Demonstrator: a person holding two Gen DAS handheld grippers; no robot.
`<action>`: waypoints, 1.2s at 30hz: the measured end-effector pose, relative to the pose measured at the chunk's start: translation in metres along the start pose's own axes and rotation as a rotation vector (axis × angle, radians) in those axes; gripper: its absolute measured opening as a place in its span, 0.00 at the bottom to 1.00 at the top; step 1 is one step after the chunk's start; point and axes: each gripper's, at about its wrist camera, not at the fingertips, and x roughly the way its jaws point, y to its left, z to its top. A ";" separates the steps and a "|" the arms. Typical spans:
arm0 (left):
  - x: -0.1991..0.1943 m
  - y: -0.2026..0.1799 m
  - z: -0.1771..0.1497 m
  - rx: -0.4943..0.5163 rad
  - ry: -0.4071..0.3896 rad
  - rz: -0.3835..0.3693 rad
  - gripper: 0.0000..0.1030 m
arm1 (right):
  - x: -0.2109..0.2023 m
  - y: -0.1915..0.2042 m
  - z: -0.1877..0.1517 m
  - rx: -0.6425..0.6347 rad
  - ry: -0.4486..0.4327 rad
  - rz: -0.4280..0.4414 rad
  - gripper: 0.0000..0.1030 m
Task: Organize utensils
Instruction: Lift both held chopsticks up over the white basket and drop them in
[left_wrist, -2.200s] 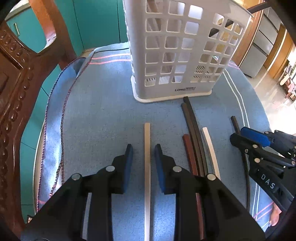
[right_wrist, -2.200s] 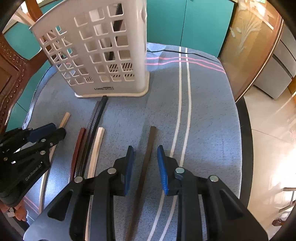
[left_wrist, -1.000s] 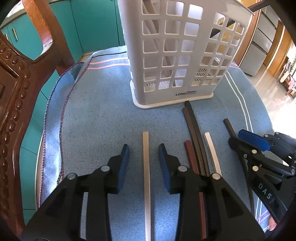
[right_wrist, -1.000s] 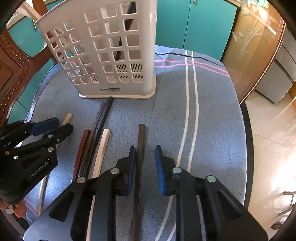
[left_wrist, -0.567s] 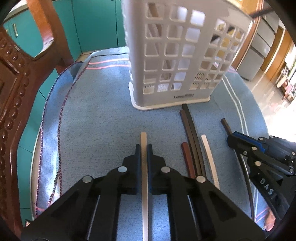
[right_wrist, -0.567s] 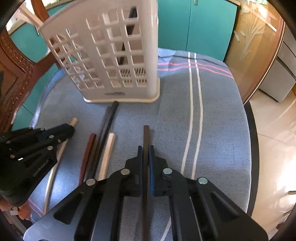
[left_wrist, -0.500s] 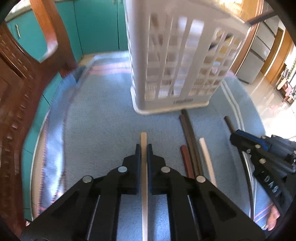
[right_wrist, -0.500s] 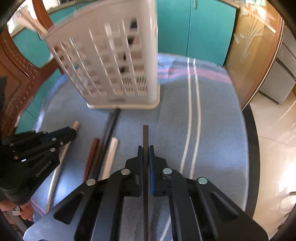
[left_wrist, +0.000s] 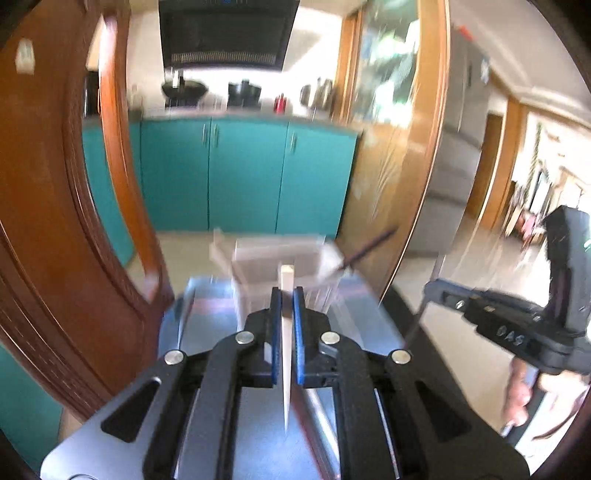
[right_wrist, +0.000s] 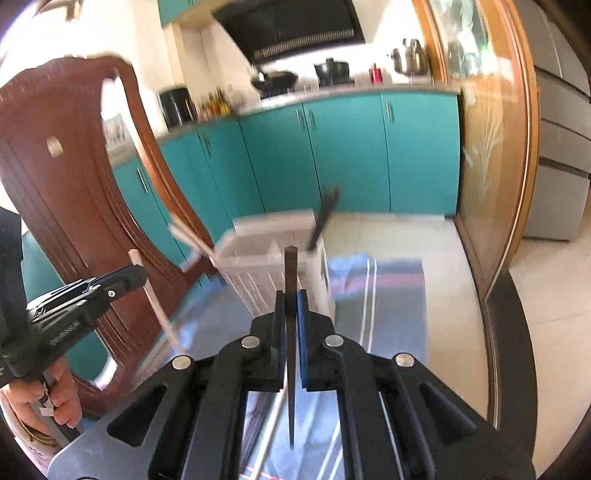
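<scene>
A pale cream chopstick (left_wrist: 285, 295) sits pinched between the pressed-in jaws of the left gripper (left_wrist: 287, 295), held off the table, its blunt end pointing toward the white plastic lattice utensil basket (left_wrist: 280, 266). In the right wrist view the same stick (right_wrist: 155, 299) slants through that gripper's (right_wrist: 122, 278) jaws, above the table's left edge. A dark brown chopstick (right_wrist: 290, 280) is clamped the same way in the jaws of the right gripper (right_wrist: 291, 299), also lifted, its end aimed at the open top of the basket (right_wrist: 277, 258). From the left wrist view the right gripper (left_wrist: 434, 288) appears well off to the right, its thin dark stick (left_wrist: 415, 325) hanging below its jaws.

The basket stands near the far edge of the table, blurred by motion. A dark utensil (right_wrist: 323, 218) leans out of its right side, and a pale one (right_wrist: 192, 240) juts from its left. The table wears a blue cloth with white and pink stripes (right_wrist: 373, 295). More sticks (right_wrist: 271, 424) lie on the cloth below the right gripper, too smeared to count. A carved brown wooden chair back (right_wrist: 74, 166) rises at the table's left edge. Teal cabinets (right_wrist: 351, 147) stand behind.
</scene>
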 end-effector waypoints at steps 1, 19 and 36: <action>-0.007 0.000 0.008 -0.006 -0.037 -0.010 0.07 | -0.006 0.001 0.006 0.007 -0.025 0.011 0.06; 0.004 0.048 0.072 -0.227 -0.410 0.108 0.07 | -0.005 0.020 0.080 0.033 -0.419 -0.079 0.06; 0.087 0.026 0.041 -0.141 -0.166 0.135 0.07 | 0.065 0.019 0.059 -0.030 -0.220 -0.094 0.20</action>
